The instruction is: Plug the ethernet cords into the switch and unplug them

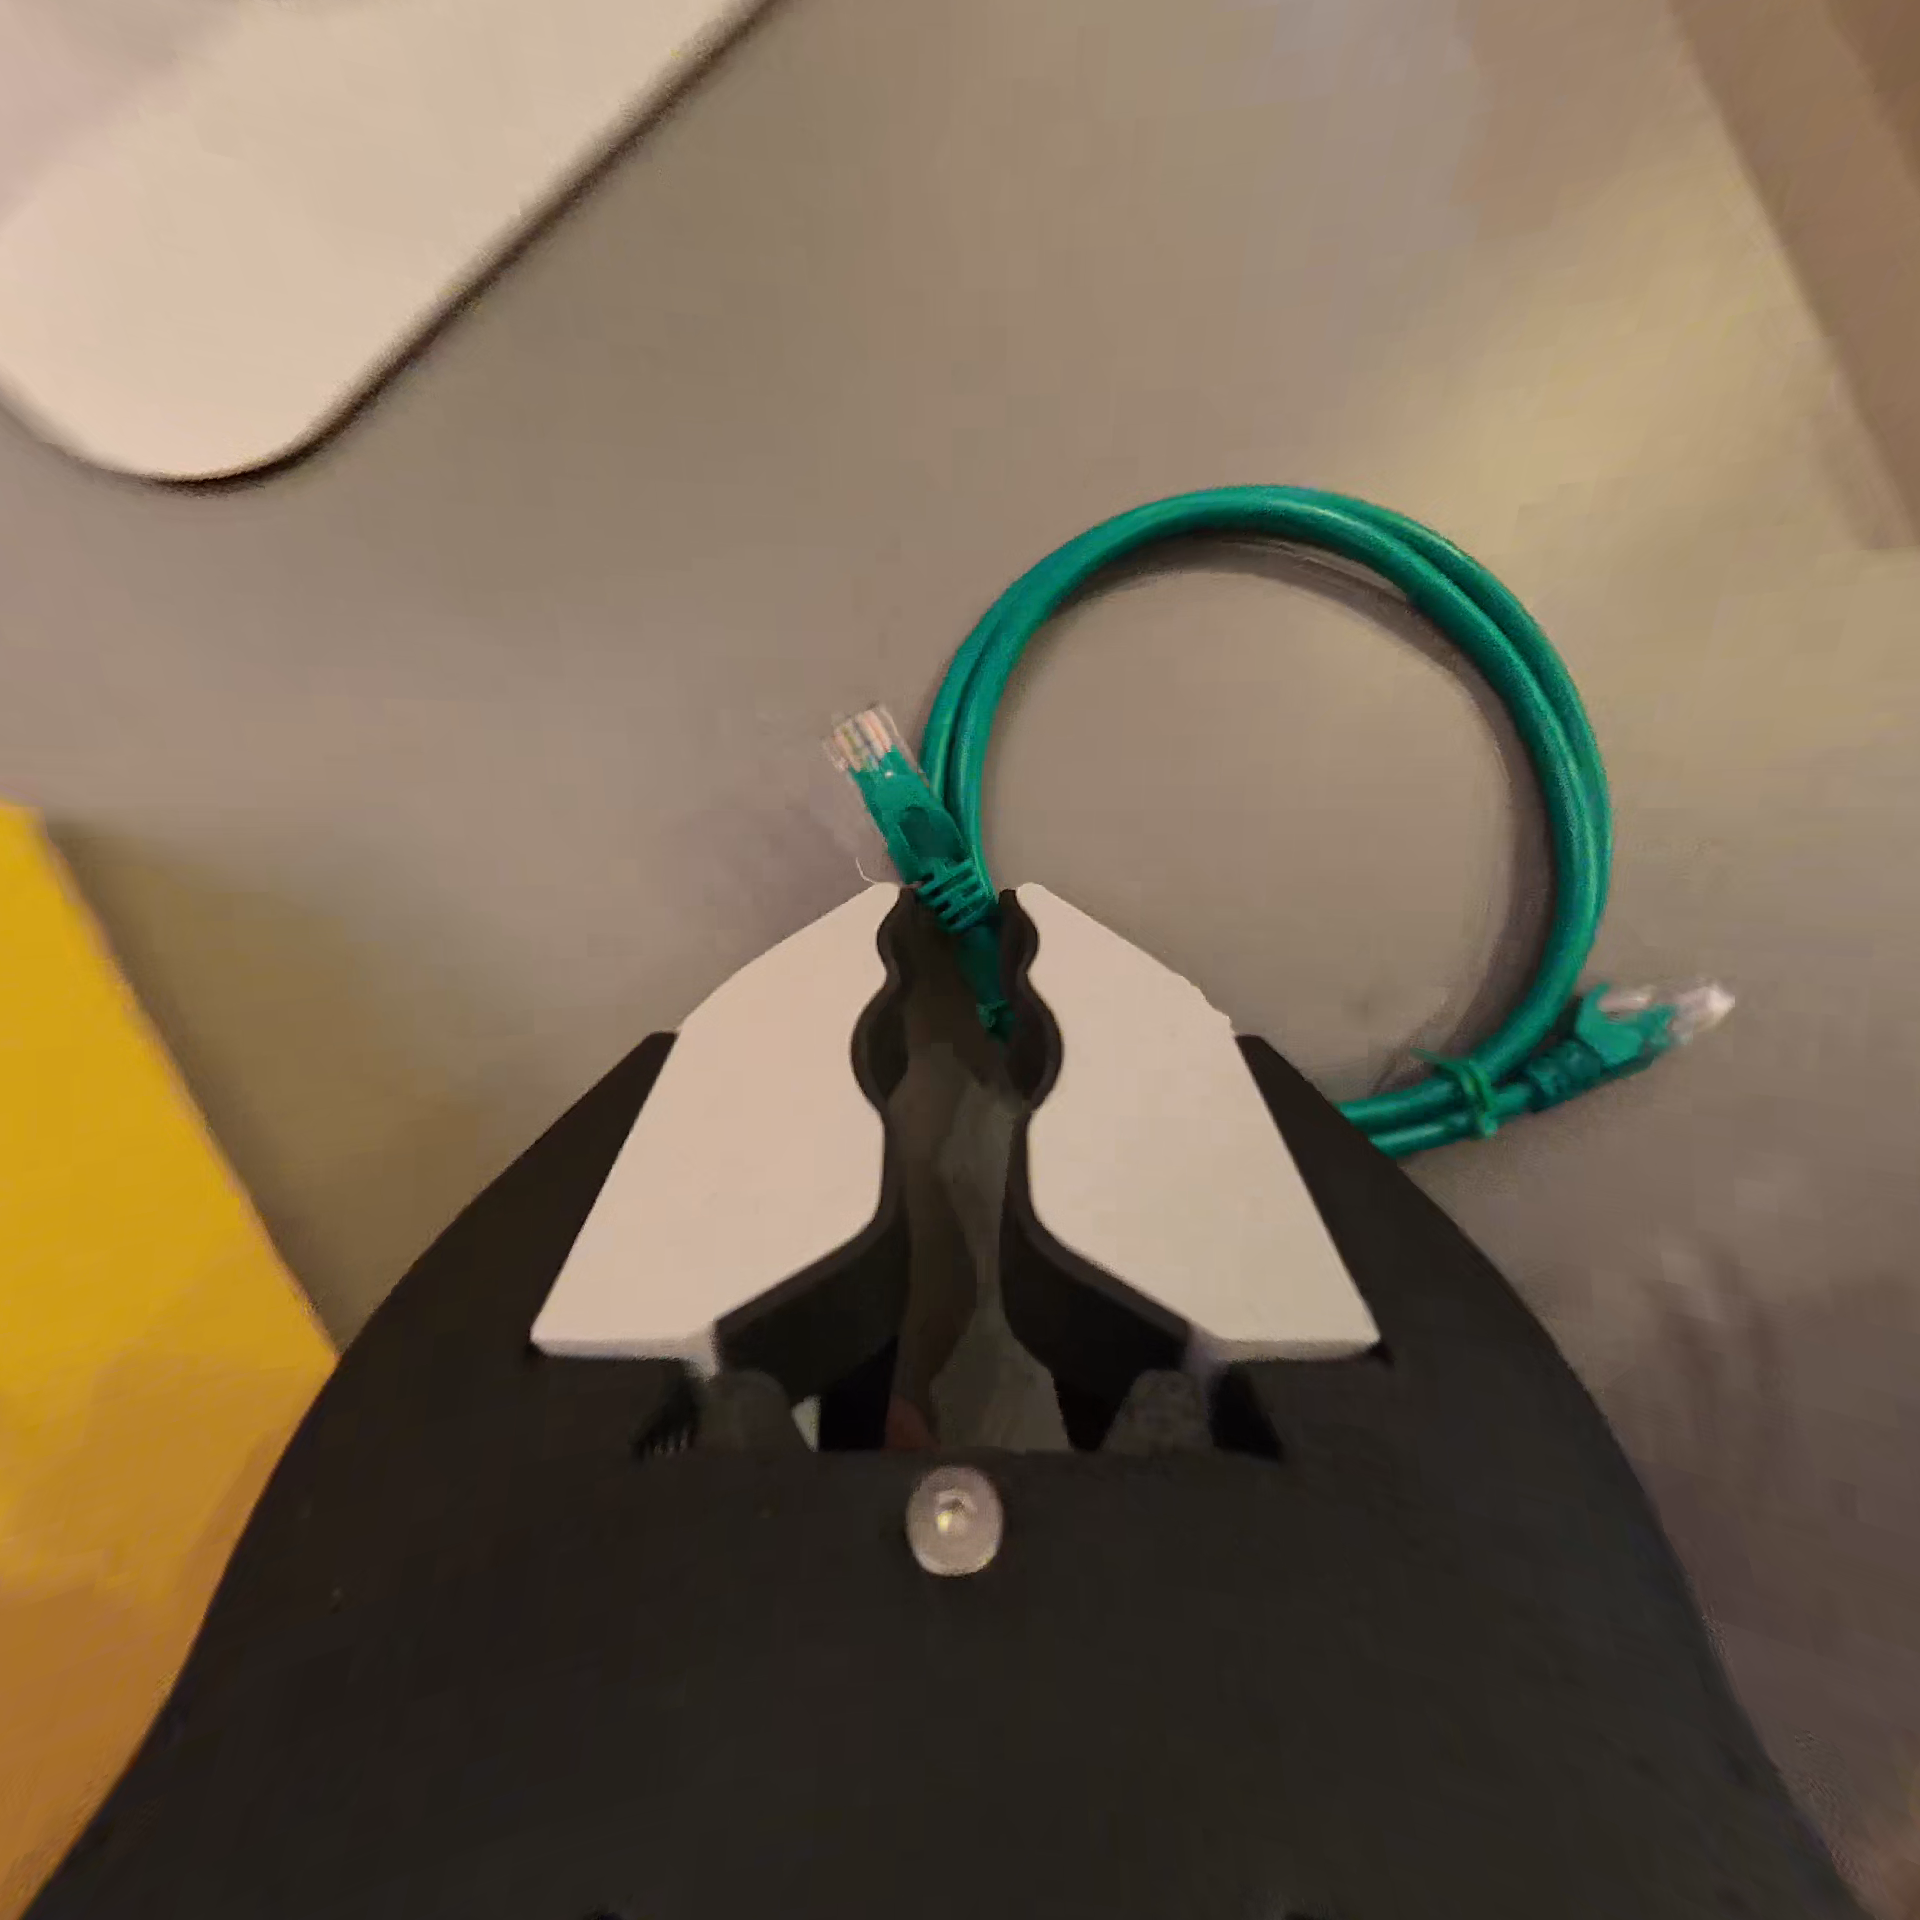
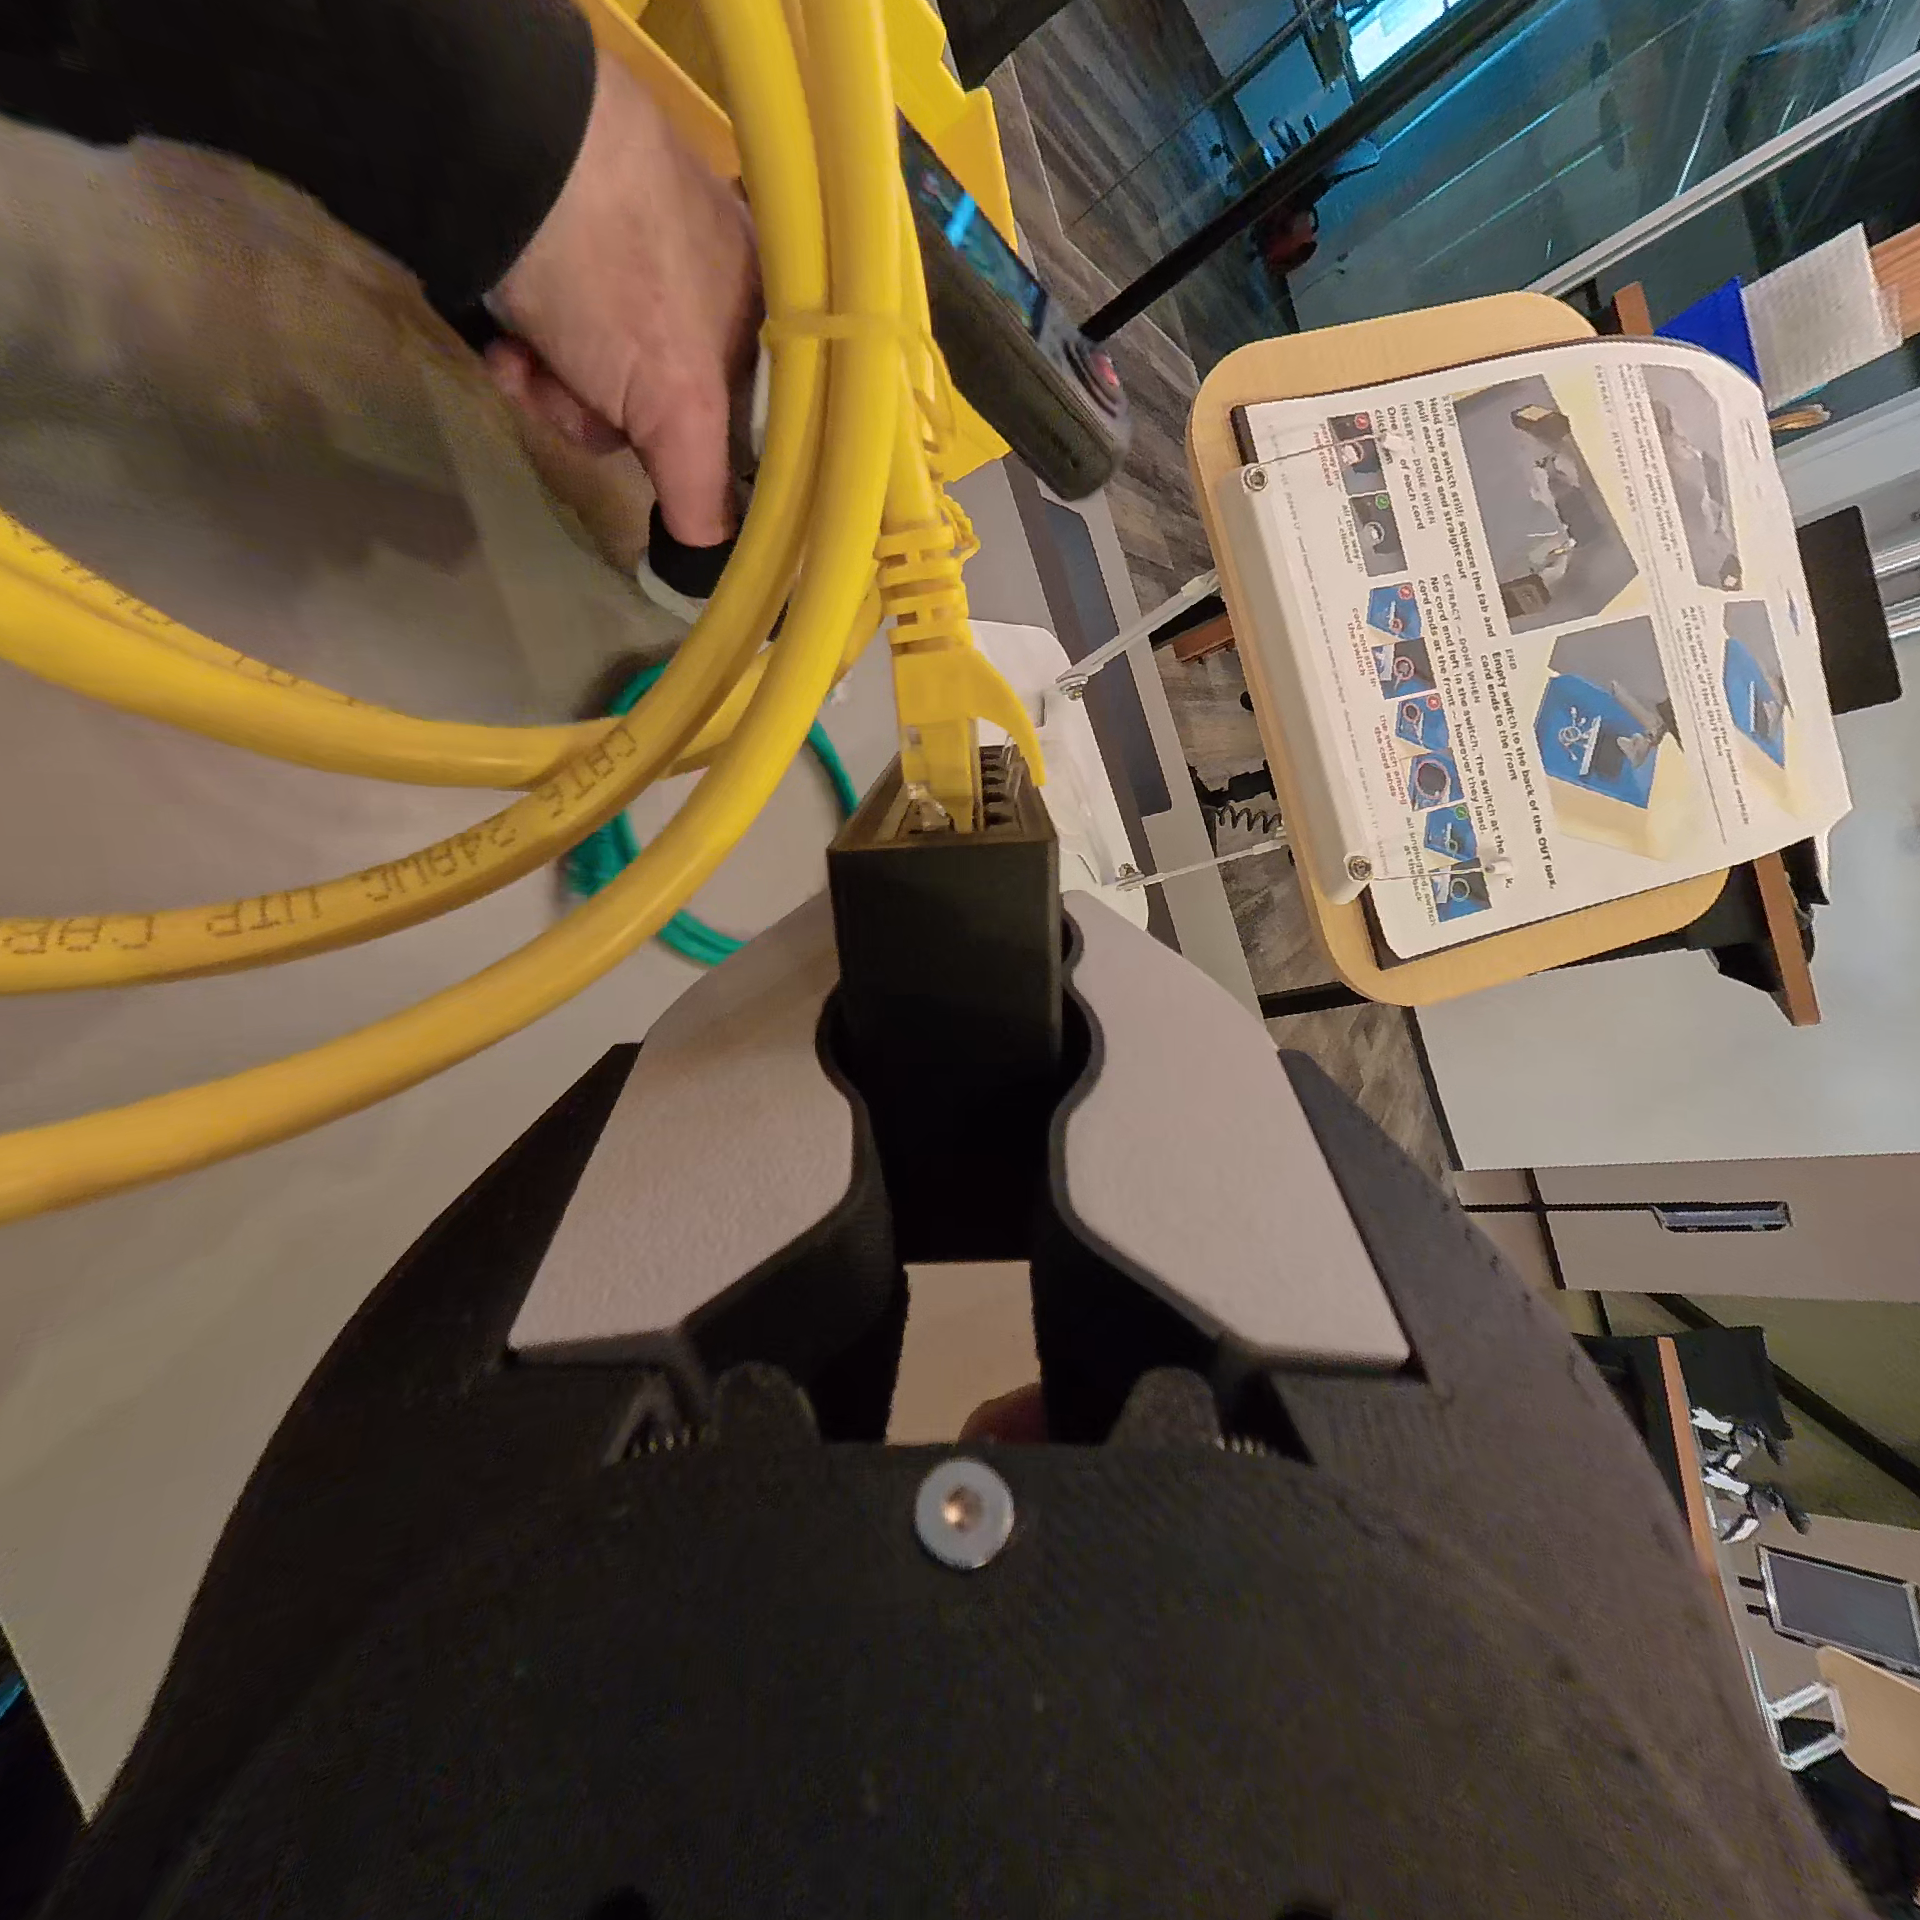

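Two cords are in play, and both look light and springy rather than limp. The left tongs (image 1: 957, 896) are closed on the green cord (image 1: 1288, 665) just behind its strain-relief boot, so the clear plug (image 1: 862, 740) juts free past the tips; the rest of the cord lies on the grey desk (image 1: 623, 644) as a tied coil, its other ends (image 1: 1652, 1013) resting off to the right. That boot seems the sensible hold: stiff enough to steer the plug, while the clear tip and its latch tab are likely brittle and better left unpinched. The right tongs (image 2: 961, 935) clamp the black switch (image 2: 940, 935) by its narrow body, ports facing away, a rigid box that should not deform. A yellow cord (image 2: 416, 894) stands with one plug (image 2: 935, 717) in a port, whether fully seated I cannot tell, and its thick loops will probably tug sideways on the switch. Behind it a person's hand (image 2: 634, 343) shows in the right wrist view. A yellow bin (image 1: 114, 1195) edges the left wrist view; its contents are out of sight.
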